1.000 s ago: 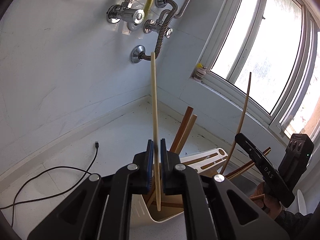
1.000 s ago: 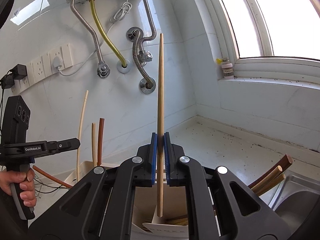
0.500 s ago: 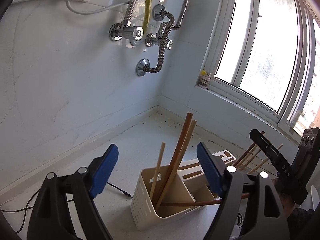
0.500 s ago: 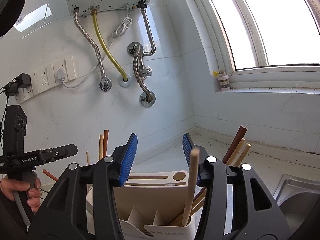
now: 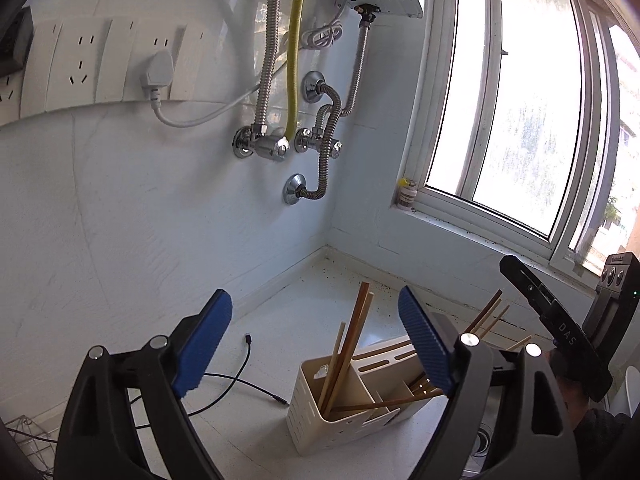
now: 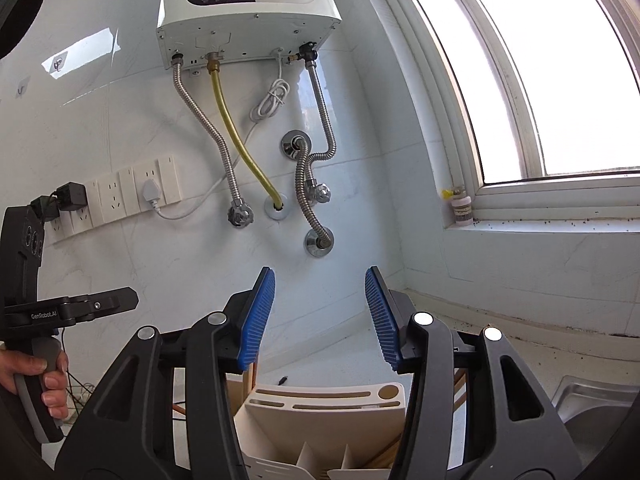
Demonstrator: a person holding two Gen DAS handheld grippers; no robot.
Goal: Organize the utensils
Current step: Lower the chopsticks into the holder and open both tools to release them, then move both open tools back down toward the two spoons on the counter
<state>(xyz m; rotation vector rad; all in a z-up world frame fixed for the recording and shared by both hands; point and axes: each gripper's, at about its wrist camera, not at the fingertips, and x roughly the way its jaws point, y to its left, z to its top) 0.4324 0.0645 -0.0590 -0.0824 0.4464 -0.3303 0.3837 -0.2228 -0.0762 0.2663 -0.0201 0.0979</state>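
Observation:
A cream utensil holder [image 5: 340,412] stands on the white counter, with several wooden chopsticks [image 5: 350,344] leaning in its compartments. My left gripper [image 5: 316,344] is open and empty, raised above and behind the holder. My right gripper [image 6: 320,316] is open and empty, right above the same holder [image 6: 324,412]. In the left wrist view the right gripper's body [image 5: 560,328] shows at the right edge. In the right wrist view the left gripper's body [image 6: 72,308] shows at the left, held by a hand.
A water heater [image 6: 244,12] hangs on the tiled wall with metal hoses [image 5: 328,140] and wall sockets [image 5: 100,64]. A black cable [image 5: 236,380] lies on the counter. A steel sink [image 6: 596,404] is at the right. A window [image 5: 520,100] with a small bottle [image 5: 407,194] on its sill.
Both grippers opened and let go of their chopsticks, which dropped into the holder. Both grippers then rose and drew back from the holder.

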